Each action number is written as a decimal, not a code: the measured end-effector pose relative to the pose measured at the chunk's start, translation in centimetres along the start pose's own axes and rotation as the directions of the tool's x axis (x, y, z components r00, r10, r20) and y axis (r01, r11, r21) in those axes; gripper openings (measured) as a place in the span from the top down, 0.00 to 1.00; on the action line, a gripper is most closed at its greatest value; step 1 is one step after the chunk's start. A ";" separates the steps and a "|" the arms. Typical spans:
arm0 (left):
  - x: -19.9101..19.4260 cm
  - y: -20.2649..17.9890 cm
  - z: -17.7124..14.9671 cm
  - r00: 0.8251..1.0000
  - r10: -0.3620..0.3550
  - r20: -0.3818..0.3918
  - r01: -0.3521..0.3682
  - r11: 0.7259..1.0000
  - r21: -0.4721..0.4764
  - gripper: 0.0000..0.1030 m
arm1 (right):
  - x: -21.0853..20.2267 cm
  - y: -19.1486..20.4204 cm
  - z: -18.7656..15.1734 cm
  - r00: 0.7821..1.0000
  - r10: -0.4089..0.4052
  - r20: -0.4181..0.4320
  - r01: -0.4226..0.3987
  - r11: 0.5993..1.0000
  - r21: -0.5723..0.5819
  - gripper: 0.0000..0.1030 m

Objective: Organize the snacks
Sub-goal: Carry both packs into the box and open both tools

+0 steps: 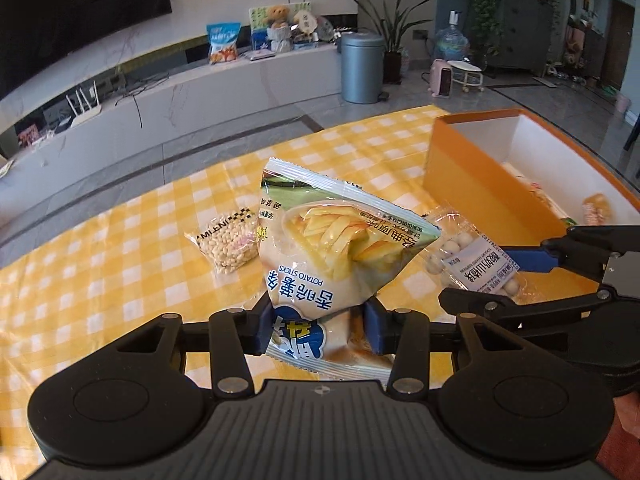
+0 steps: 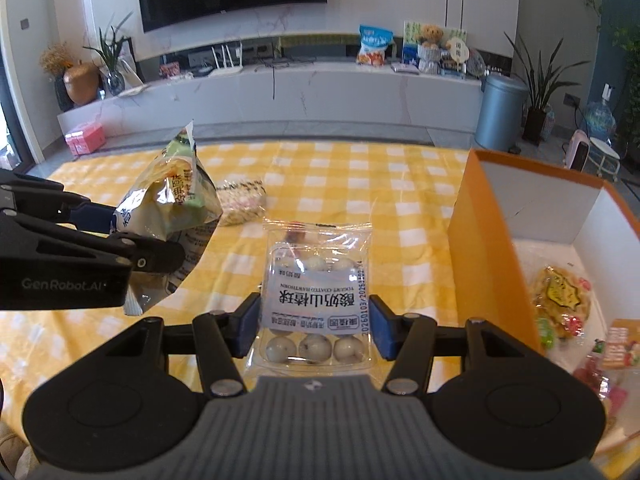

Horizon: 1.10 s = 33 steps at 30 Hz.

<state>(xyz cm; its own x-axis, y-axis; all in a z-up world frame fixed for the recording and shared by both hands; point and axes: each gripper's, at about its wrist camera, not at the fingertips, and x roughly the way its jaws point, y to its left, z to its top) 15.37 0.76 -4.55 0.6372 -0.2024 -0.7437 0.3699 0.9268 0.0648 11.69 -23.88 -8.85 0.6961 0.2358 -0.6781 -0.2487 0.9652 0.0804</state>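
Left gripper clamps the glossy potato-stick bag by its lower end, lifted off the yellow checked tablecloth. Right gripper pinches a clear pack of white yogurt-coated balls. Both should clear the open orange box's wall before release. Count: two packets held, one small packet of pale nuts on the cloth; several in the box.

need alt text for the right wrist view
The right tongs grip a clear packet of white yogurt-coated balls over a yellow checked tablecloth. An open orange cardboard box sits right; the left tongs hold a potato-stick bag.
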 end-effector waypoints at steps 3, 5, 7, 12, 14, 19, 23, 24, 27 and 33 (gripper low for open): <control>-1.7 -0.8 0.3 1.000 -0.006 0.004 0.006 1.000 0.006 0.51 | -2.3 -0.3 -0.4 1.000 0.003 0.023 -0.004 1.000 0.006 0.47; -2.8 -1.5 0.5 1.000 -0.005 0.018 0.004 1.000 0.027 0.51 | -4.0 -0.7 -0.7 0.999 0.001 0.041 -0.002 1.000 0.011 0.46; -3.9 -2.2 0.7 1.000 -0.004 0.030 0.003 0.999 0.046 0.51 | -5.7 -1.2 -0.9 0.998 -0.005 0.064 0.005 1.000 0.010 0.47; -5.9 -4.3 1.2 0.999 -0.026 0.040 0.023 0.998 0.060 0.51 | -10.3 -3.0 -1.9 0.991 -0.025 0.130 0.023 1.000 0.015 0.46; -6.6 -5.5 1.4 0.998 -0.035 0.047 0.031 0.997 0.071 0.51 | -11.9 -3.7 -2.5 0.989 -0.033 0.147 0.030 0.999 0.023 0.46; -7.6 -8.5 2.8 0.996 -0.062 0.065 0.053 0.990 0.130 0.51 | -15.5 -6.1 -4.0 0.980 -0.070 0.184 0.063 0.997 0.046 0.46; -7.5 -11.0 4.8 0.993 -0.104 0.055 0.096 0.987 0.130 0.51 | -17.8 -8.6 -4.7 0.975 -0.103 0.196 0.089 0.993 0.084 0.46; -7.3 -11.6 5.4 0.992 -0.119 0.049 0.112 0.986 0.123 0.51 | -18.3 -9.3 -4.8 0.974 -0.112 0.198 0.096 0.991 0.092 0.46; -6.5 -13.7 6.9 0.985 -0.164 0.044 0.157 0.979 0.132 0.51 | -19.6 -11.4 -5.0 0.969 -0.147 0.200 0.127 0.986 0.109 0.46; -2.6 -18.1 9.7 0.977 -0.214 0.007 0.210 0.963 0.171 0.51 | -20.4 -15.4 -4.7 0.959 -0.200 0.200 0.175 0.975 0.135 0.46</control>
<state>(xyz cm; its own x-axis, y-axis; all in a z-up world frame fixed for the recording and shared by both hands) 13.58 -18.58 2.71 0.5478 -0.3984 -0.7357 0.6056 0.7955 0.0202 -1.88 -44.12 0.34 0.8520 0.0557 -0.5205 -0.0296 0.9979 0.0583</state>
